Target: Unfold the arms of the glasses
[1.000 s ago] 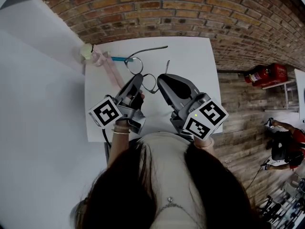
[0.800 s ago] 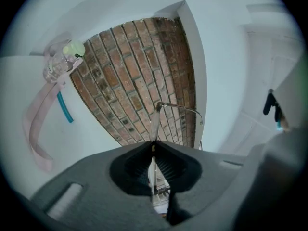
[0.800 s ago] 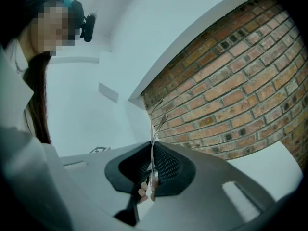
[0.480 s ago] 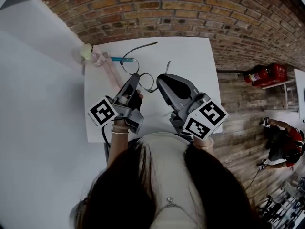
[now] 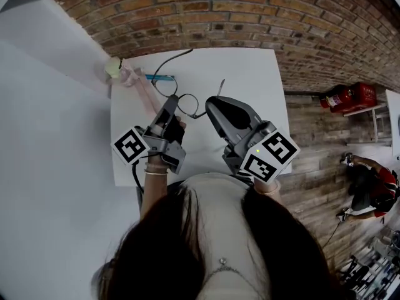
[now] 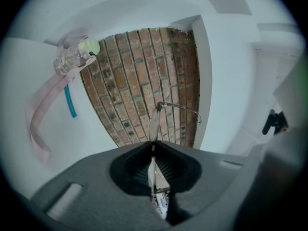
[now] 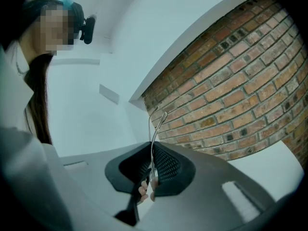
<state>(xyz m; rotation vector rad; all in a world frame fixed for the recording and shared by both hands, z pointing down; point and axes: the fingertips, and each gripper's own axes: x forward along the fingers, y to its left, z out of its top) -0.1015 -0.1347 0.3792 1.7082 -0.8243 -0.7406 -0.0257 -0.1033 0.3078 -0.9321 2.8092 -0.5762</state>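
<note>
Thin wire-rimmed glasses (image 5: 186, 105) hang above the white table (image 5: 250, 74), held between both grippers. My left gripper (image 5: 174, 101) is shut on the frame by one lens, which shows edge-on (image 6: 154, 124) between its jaws. One arm of the glasses (image 5: 172, 56) stands unfolded, reaching out toward the table's far edge. My right gripper (image 5: 216, 102) is shut on the other arm, a thin wire (image 7: 154, 129) that rises out of its jaws, with the tip (image 5: 220, 84) poking out past them.
At the table's far left corner lies a small clear bottle with a pale green cap (image 5: 114, 66) on a pink strap (image 5: 145, 92), beside a teal stick (image 5: 160, 77). A red fire extinguisher (image 5: 347, 97) lies on the brick floor to the right.
My left gripper has moved left and away with the frame, and the free arm has swung leftward. The right gripper has stayed where it was.
</note>
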